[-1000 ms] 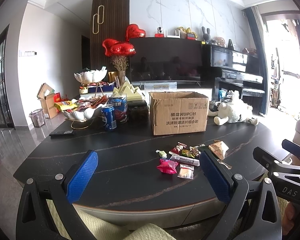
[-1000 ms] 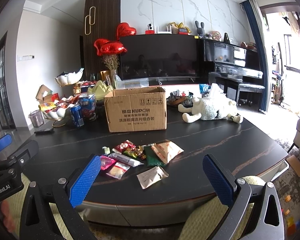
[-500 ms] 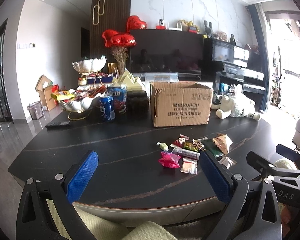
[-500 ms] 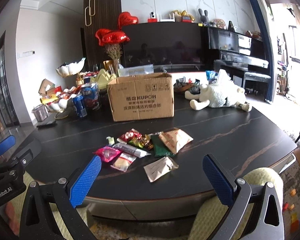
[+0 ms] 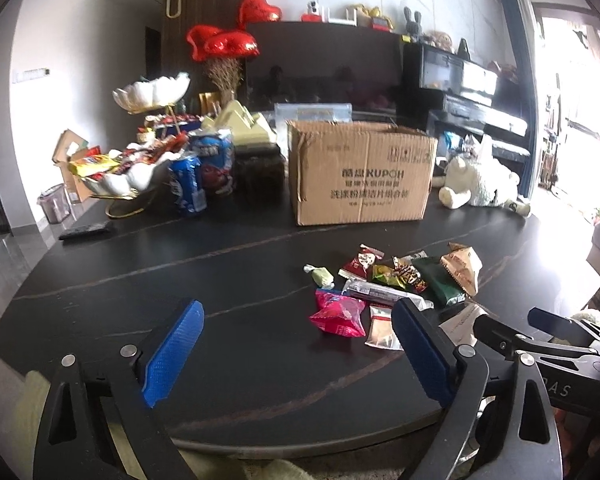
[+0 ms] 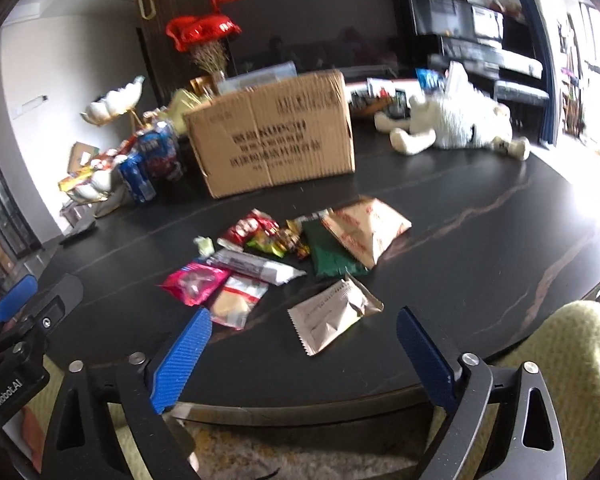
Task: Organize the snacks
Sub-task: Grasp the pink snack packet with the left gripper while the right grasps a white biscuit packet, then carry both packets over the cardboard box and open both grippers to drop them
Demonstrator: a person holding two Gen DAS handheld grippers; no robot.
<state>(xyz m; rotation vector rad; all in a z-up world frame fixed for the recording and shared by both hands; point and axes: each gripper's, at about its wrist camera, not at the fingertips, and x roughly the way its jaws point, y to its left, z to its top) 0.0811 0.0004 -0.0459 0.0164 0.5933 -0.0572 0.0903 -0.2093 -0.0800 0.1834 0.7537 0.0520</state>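
Evidently no snack lifted yet. Left gripper (image 5: 296,354) spread wide and empty, hanging above the near edge of the dark table (image 5: 180,264); right gripper (image 6: 304,354) equally wide and empty, likewise nothing between the blue pads (image 6: 180,360).

Taking the cardboard box (image 6: 272,140) as landmark: snack pile (image 6: 284,248) scattered on the table on the near side of the box, well apart from it, none inside so far as can be seen. Nearest to the right jaws, at the front of the pile, farthest from the box: a beige foil packet (image 6: 332,318), lying flat, long axis slanted from near-left to far-right, sitting almost centred ahead of the right gripper's gap. Beside it, further left: a clear packet with a red band (image 6: 236,300) and a pink packet (image 6: 194,284). Closer to the box: a green pouch (image 6: 332,256) and a tan pouch (image 6: 366,228), overlapping.

From the left wrist view, pile off to the right of the jaw line, pink packet ahead of the right-hand pad, beige packet mostly hidden behind that finger. Right hand judged the better placed for the beige packet: straight ahead and down, wrist turned to close across the short axis. Probable destination the box, though not certain.
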